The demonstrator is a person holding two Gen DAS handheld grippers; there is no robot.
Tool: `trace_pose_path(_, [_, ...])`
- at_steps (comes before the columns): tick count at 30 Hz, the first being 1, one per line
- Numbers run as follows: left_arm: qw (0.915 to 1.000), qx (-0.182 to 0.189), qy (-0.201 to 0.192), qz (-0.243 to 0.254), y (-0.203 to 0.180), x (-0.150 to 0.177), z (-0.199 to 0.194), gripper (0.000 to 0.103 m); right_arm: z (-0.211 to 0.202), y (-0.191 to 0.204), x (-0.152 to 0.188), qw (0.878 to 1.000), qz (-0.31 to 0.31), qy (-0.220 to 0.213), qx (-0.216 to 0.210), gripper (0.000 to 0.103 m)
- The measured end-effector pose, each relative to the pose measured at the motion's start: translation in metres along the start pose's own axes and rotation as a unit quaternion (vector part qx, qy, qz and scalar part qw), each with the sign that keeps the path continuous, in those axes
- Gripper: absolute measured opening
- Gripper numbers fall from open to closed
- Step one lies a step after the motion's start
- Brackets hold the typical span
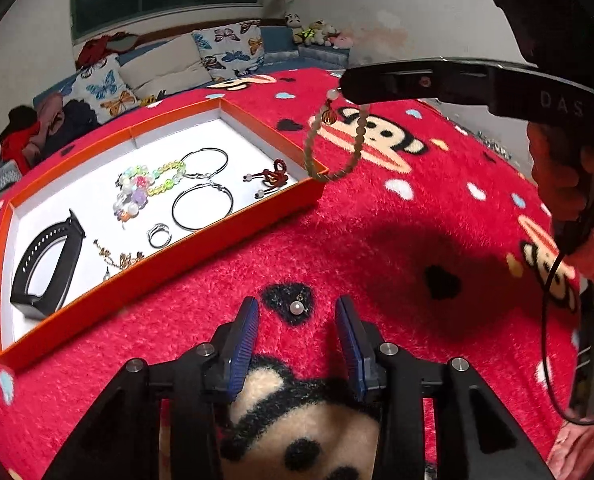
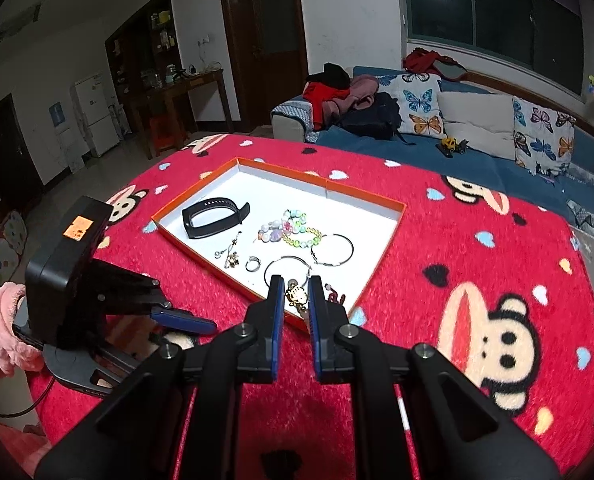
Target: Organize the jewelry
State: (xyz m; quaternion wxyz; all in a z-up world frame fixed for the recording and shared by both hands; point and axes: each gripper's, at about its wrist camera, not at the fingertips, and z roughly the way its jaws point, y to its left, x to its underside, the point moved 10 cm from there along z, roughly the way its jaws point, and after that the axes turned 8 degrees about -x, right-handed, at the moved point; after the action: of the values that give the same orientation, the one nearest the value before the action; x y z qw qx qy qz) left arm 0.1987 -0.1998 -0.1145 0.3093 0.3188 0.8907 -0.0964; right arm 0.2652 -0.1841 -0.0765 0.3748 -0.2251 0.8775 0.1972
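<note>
An orange tray with a white floor lies on the red monkey-print cloth. It holds a black wristband, a colourful bead bracelet, two metal hoops, a ring, a red knotted piece and a small chain. My left gripper is open, low over the cloth, with a pearl earring lying between its fingers. My right gripper is shut on a pale bead bracelet with a gold charm, held above the tray's near corner.
The tray also shows in the right wrist view, with the left gripper low at its left. A blue sofa with butterfly cushions stands behind the table. A wooden desk and a fridge are at the far left.
</note>
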Motion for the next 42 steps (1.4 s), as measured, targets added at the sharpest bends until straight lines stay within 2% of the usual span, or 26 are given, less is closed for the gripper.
trace_pose_path(5, [0.9998, -0.003, 0.006, 0.018, -0.004, 0.001, 0.01, 0.022, 0.002, -0.003, 0.004, 1.0, 0.004, 0.002, 0.0, 0.012])
trace_pose_path(10, [0.9994, -0.015, 0.003, 0.031, -0.004, 0.0, 0.016, 0.018, 0.001, -0.004, 0.004, 1.0, 0.004, 0.0, 0.0, 0.012])
trace_pose_path(14, [0.9991, -0.022, -0.002, 0.037, -0.004, -0.001, 0.018, 0.009, 0.001, -0.005, 0.002, 1.0, 0.004, -0.003, 0.0, 0.012])
trace_pose_path(19, [0.9986, -0.028, -0.011, 0.043, -0.006, -0.002, 0.016, 0.007, 0.0, -0.002, -0.002, 1.0, 0.001, -0.007, -0.001, 0.012])
trace_pose_path(24, [0.999, -0.026, -0.026, 0.026, 0.002, -0.009, 0.001, 0.007, -0.003, 0.001, -0.013, 1.0, -0.004, -0.016, -0.002, 0.012])
trace_pose_path(33, [0.995, -0.064, -0.073, -0.027, 0.059, -0.049, -0.034, 0.007, 0.006, 0.001, -0.043, 0.999, -0.009, -0.041, -0.011, 0.012])
trace_pose_path(38, [0.9928, -0.081, -0.062, -0.062, 0.1, -0.054, -0.027, 0.007, 0.03, -0.006, -0.043, 0.999, 0.008, -0.03, -0.015, 0.012])
trace_pose_path(42, [0.9928, -0.082, -0.048, -0.072, 0.115, -0.049, -0.018, 0.007, 0.053, -0.011, -0.034, 0.999, 0.023, -0.011, -0.02, 0.012])
